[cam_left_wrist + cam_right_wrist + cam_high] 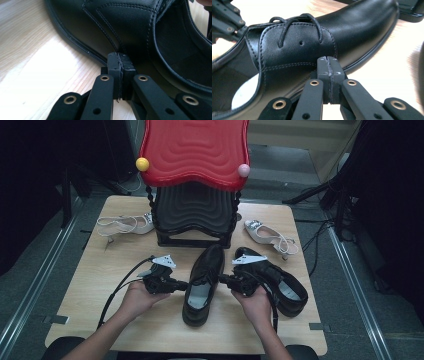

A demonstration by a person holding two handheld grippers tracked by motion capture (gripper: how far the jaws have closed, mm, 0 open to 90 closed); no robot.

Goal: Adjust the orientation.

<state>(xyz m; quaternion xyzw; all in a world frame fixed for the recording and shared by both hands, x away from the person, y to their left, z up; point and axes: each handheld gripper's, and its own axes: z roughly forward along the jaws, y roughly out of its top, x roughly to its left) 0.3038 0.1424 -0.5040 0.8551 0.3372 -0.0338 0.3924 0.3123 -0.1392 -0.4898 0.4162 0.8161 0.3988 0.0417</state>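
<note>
The toe and heel of the black lace-up shoe (140,30) are cut off by the left gripper view's edges. Contact between closed fingertips and leather cannot be determined. The second black shoe (280,282) is partly hidden behind the right gripper (226,280).

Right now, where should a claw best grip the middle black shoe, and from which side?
Probably the collar edge of the middle black shoe, beside the laces, coming from the left claw side: the opening faces up, so one jaw could go inside, one outside. Both claws are shut and must open first.
</note>
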